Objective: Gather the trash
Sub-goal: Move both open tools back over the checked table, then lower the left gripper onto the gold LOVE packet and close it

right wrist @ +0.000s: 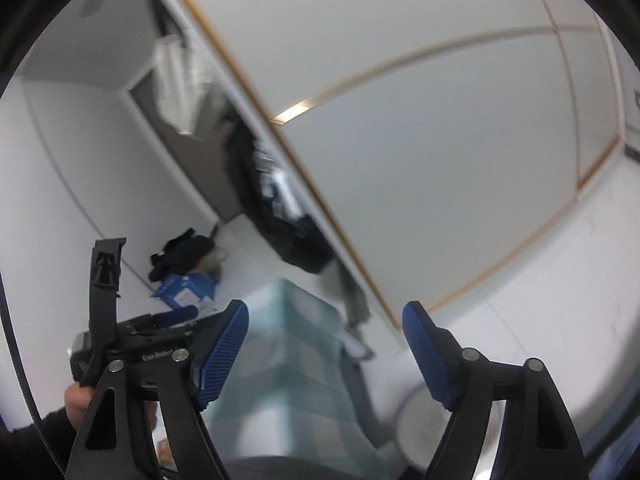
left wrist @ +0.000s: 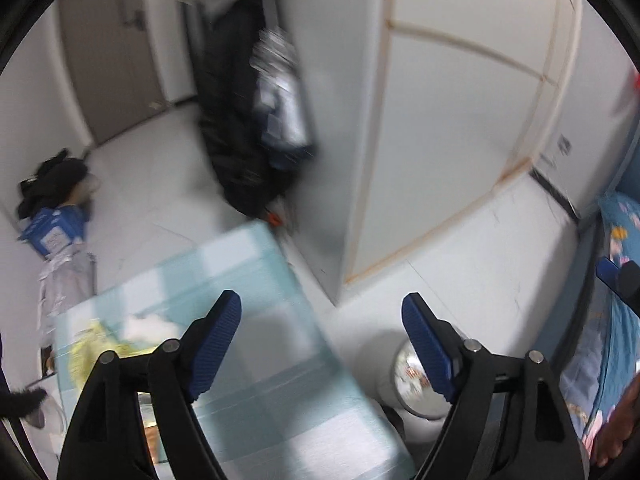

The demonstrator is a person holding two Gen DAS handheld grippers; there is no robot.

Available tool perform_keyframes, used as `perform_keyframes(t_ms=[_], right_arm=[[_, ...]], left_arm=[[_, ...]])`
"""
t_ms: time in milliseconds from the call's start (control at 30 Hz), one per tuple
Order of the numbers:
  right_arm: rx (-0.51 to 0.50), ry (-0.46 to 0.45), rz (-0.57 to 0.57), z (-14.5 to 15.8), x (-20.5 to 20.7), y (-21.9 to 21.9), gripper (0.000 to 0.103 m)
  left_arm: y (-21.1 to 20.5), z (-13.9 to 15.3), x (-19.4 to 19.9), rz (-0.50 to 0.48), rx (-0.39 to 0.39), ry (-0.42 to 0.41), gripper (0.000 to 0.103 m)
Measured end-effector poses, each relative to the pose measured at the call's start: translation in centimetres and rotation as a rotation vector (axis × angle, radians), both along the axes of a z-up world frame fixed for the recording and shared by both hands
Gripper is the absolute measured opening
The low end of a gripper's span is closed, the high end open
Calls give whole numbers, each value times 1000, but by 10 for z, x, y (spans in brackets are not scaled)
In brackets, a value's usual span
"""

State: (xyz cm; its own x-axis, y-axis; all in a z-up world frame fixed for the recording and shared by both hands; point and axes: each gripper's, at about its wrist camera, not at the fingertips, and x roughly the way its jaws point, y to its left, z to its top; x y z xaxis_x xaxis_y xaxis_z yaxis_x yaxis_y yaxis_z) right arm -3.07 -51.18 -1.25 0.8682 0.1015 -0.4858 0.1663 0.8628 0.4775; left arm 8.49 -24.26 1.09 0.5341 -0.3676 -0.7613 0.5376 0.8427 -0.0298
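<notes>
My left gripper [left wrist: 322, 322] is open and empty above a small table with a teal checked cloth [left wrist: 256, 320]. Yellow-green wrapper trash [left wrist: 90, 354] and a white crumpled tissue [left wrist: 150, 326] lie on the cloth at the left, partly behind my left finger. A white trash bin with a shiny liner [left wrist: 412, 380] stands on the floor just right of the table, under my right finger. My right gripper [right wrist: 324, 332] is open and empty, higher up, pointing over the same table [right wrist: 296, 344]. The left gripper body [right wrist: 132, 336] shows at its left. Both views are blurred.
A white wardrobe with wood trim [left wrist: 452, 140] stands ahead. Dark clothes hang in an alcove [left wrist: 248, 120]. A blue box and black clothes [left wrist: 56, 216] lie on the floor at the left by the wall. A bed with a blue patterned sheet [left wrist: 616, 280] is at the right.
</notes>
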Motion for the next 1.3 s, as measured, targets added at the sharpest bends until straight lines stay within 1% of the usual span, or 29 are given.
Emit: perform_keyframes(t_ms=[33,67,100,200,267,300,367,433,500,633,733,867,1000,1100,1200,1233,1300], right_arm=[[-4,-15,13,9,2,10,82],[-10,-38,29,18,3,23,82],[-19,-64,44,28,6,36,84],[-39,-132,94,51,10,72,90],[-73,-164,131,63,14,95,92],[-89,-177,146,66,15,104,93],[-131,-204,180,76,13,124,94],[-145,-230,206,79,13,140,100],[-162,-264,231,82,14,161,103],[-205,-294,296,82,20,201,103],[-223,-298,356,75,25,228,103],[-221,-275,413,60,32,257,103],[-234,-257,438,44,36,275,103],[-253,-217,450,27,48,288,103],[-248,-164,466,8,58,296,103],[-249,-145,475,3,61,298,103],[-259,-110,491,-8,66,303,103]], left_arm=[[12,8,0,25,-21,-21,87],[30,19,0,68,-45,-58,92],[39,25,-1,94,-58,-80,95],[76,45,-6,165,-95,-150,98],[96,56,-11,206,-117,-188,100],[114,62,-12,239,-134,-205,102],[135,67,-15,280,-163,-221,102],[160,71,-18,332,-192,-237,102],[179,69,-19,371,-212,-242,102],[197,58,-24,428,-212,-250,102],[215,45,-26,454,-238,-223,102],[243,25,-30,477,-266,-178,102],[270,2,-35,508,-296,-113,102],[283,-16,-35,524,-291,-73,102],[286,-32,-37,491,-278,-28,102],[288,-40,-38,472,-283,-1,102],[288,-60,-38,440,-271,82,102]])
